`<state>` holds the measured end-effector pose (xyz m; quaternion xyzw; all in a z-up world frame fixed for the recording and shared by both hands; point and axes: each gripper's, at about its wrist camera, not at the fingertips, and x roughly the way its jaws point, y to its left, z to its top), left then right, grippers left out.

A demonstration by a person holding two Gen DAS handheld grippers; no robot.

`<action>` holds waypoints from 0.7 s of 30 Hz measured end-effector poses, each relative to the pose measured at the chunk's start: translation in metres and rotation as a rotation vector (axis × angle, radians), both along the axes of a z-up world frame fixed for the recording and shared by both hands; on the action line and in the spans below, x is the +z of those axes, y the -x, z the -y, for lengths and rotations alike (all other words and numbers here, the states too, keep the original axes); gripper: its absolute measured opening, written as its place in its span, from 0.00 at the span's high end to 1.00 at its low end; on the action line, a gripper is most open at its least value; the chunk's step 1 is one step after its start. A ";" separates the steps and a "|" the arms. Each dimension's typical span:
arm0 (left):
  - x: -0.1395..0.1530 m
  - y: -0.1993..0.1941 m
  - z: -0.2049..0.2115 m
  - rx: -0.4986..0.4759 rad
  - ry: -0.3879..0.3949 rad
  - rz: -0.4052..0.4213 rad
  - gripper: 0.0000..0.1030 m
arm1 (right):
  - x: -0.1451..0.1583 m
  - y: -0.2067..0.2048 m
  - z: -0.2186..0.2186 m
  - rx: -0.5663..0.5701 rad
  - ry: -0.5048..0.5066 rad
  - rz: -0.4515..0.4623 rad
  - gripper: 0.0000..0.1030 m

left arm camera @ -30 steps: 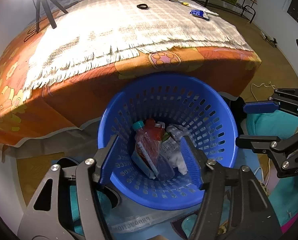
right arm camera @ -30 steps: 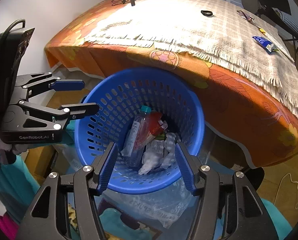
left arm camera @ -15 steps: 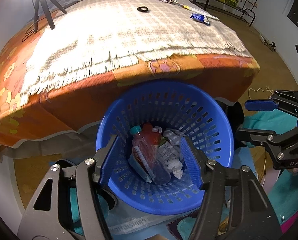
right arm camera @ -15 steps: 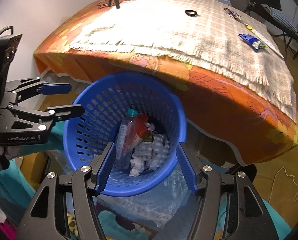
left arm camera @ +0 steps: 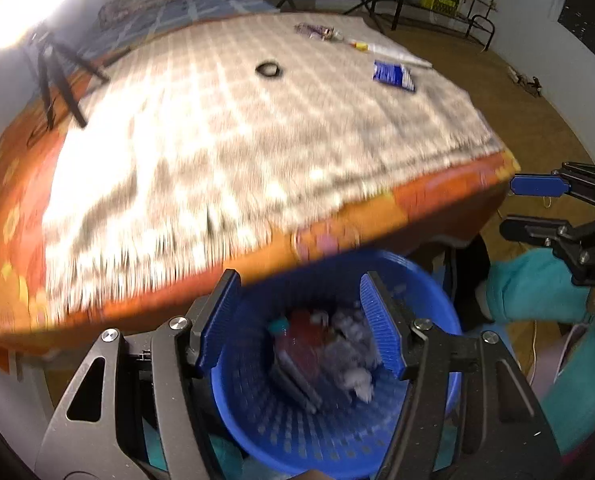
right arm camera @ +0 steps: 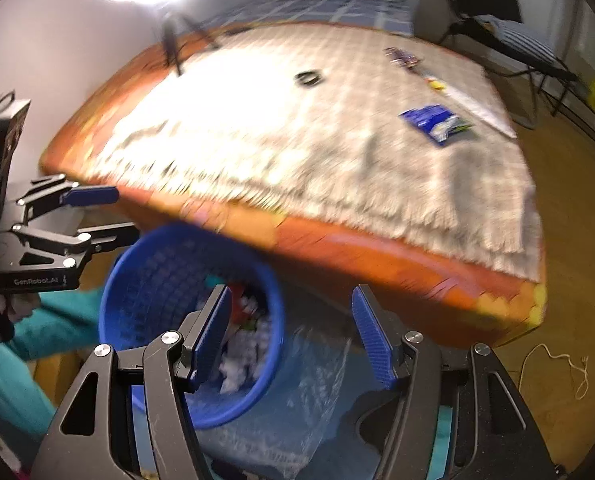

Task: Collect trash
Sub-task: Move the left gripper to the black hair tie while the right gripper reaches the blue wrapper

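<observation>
Blue basket (left arm camera: 257, 412) of trash sits below the bed (left arm camera: 225, 152); only the right view shows clear plastic (right arm camera: 309, 392) beside it. Both hand-held grippers, left (left arm camera: 299, 326) and right (right arm camera: 293, 340), gape empty; a blue wrapper (right arm camera: 433, 122) lies on the bed.

Motion blur smears both views. Contents of blue basket (left arm camera: 257, 400) read only as red, white and teal shapes. Basket's near rim hidden behind left tongs (left arm camera: 299, 320). Small items at bed's (right arm camera: 337, 168) far edge too small to identify.
</observation>
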<state>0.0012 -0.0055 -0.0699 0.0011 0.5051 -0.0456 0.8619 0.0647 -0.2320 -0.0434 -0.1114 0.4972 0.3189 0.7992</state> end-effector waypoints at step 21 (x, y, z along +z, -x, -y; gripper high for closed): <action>0.003 -0.173 -0.018 0.017 0.046 0.014 0.38 | 0.002 -0.185 0.026 -0.265 -0.119 -0.182 0.40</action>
